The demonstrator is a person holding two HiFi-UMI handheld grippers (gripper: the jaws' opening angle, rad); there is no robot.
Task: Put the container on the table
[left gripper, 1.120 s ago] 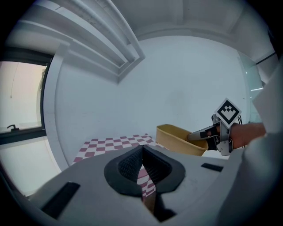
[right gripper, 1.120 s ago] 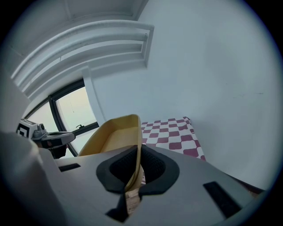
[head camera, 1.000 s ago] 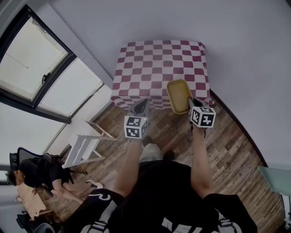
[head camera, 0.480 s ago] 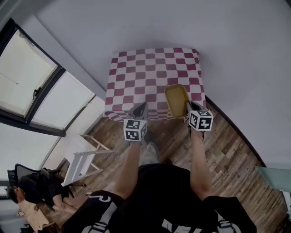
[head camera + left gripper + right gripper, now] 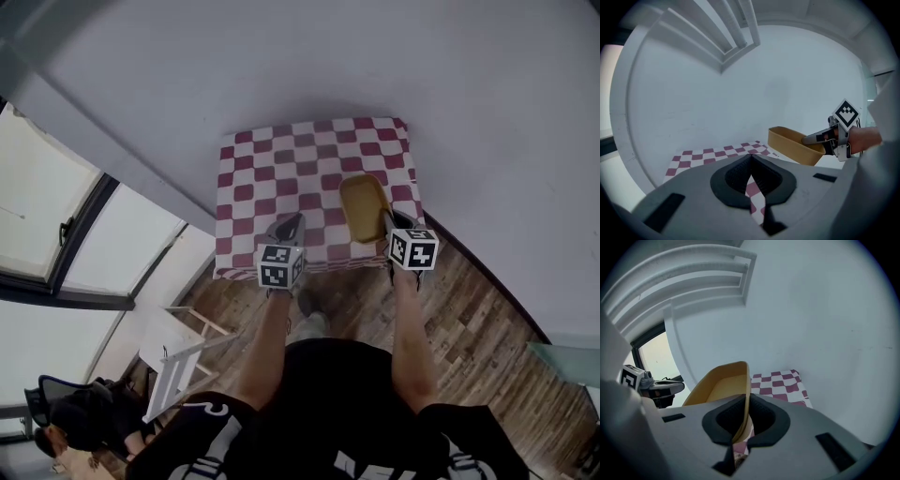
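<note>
Pinching one thin side wall of the container (image 5: 719, 385) between its ribbed dark pads, the right gripper (image 5: 746, 409) holds it over the near right part of the table (image 5: 281, 178) — whether its base touches the cloth cannot be told. The container is a shallow, round-cornered tub of smooth mustard-yellow plastic with a flared rim; its inside shows only bare yellow floor. The squarish table wears a red-and-white checked cloth hanging over its edge. The left gripper (image 5: 751, 171) hovers at the near left edge, its pads closed together on nothing.
</note>
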